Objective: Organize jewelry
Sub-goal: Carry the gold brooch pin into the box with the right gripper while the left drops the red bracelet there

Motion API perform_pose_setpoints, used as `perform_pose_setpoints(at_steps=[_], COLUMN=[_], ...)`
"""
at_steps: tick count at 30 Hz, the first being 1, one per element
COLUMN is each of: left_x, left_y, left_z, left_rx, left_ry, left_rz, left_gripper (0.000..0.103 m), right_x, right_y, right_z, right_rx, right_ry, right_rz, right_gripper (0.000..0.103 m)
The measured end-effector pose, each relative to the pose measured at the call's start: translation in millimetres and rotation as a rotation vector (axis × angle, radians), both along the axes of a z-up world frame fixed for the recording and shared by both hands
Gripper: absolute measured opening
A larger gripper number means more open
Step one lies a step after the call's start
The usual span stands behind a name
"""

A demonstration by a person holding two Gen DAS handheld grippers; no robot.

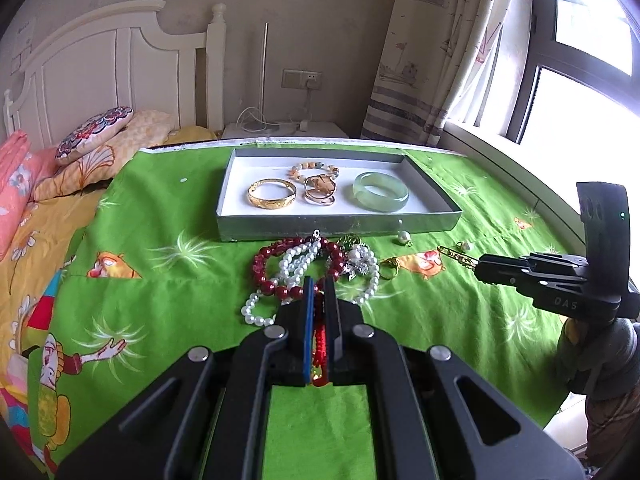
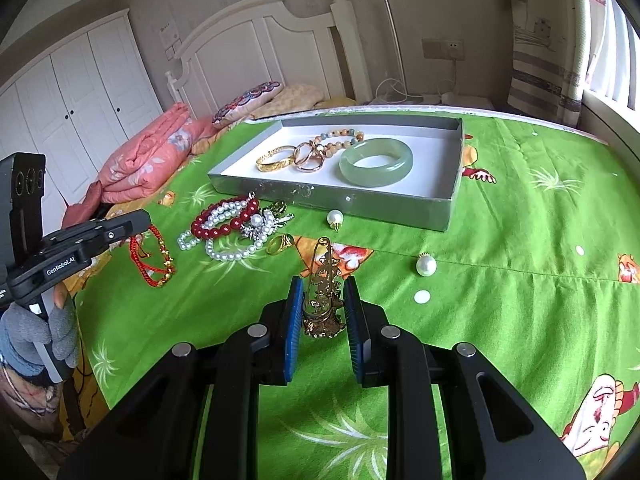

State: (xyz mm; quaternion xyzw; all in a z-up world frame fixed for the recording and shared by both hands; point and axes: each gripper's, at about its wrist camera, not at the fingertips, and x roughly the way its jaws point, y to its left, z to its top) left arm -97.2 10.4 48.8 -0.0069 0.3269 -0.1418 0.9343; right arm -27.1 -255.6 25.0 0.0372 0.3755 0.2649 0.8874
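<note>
Two grips are seen: left gripper (image 1: 319, 280) is clamped on a braided red cord bracelet (image 2: 154, 258), fully shown only from the right wrist. Right gripper (image 2: 320, 286) is closed around an ornate gold hairpin (image 2: 323, 296) on the green sheet (image 2: 500, 240). Smooth jade bangle (image 1: 380, 191) lies in the grey tray (image 1: 340, 226).

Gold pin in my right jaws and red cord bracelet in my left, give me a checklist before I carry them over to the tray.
1. Right gripper jaws closed on the gold pin: ok.
2. Left gripper jaws closed on the red cord bracelet: ok.
3. Bracelet free of the pearl necklace: ok, apart in the right wrist view.
4. Bracelet lifted off the cloth: cannot tell.
5. Bare floor left in the tray: ok, at its left end.
6. Low path to the tray: not ok, a pearl pendant lies before its front wall.
</note>
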Motion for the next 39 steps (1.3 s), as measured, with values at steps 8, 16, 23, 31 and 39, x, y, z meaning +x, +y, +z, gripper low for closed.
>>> perform_pose_setpoints(at_steps=[8, 16, 23, 31, 39], left_x=[8, 41, 83, 127, 162], left_y=[-7, -12, -22, -37, -49], left_z=[12, 35, 34, 33, 30], left_rx=[0.021, -0.107, -0.21, -0.245, -0.245], left_ry=[-0.022, 0.011, 0.093, 0.123, 0.123], left_rz=[-0.017, -0.117, -0.206, -0.216, -0.197], left_gripper=[0.004, 0.004, 0.004, 0.004, 0.004], right_x=[3, 14, 45, 84, 122], right_y=[0, -1, -5, -9, -7], right_z=[3, 19, 25, 31, 20], right_rx=[0.006, -0.001, -0.002, 0.018, -0.021], right_ry=[-0.007, -0.047, -0.049, -0.036, -0.001], right_rz=[-0.003, -0.015, -0.057, -0.108, -0.16], right_gripper=[0.022, 0.022, 0.022, 0.022, 0.022])
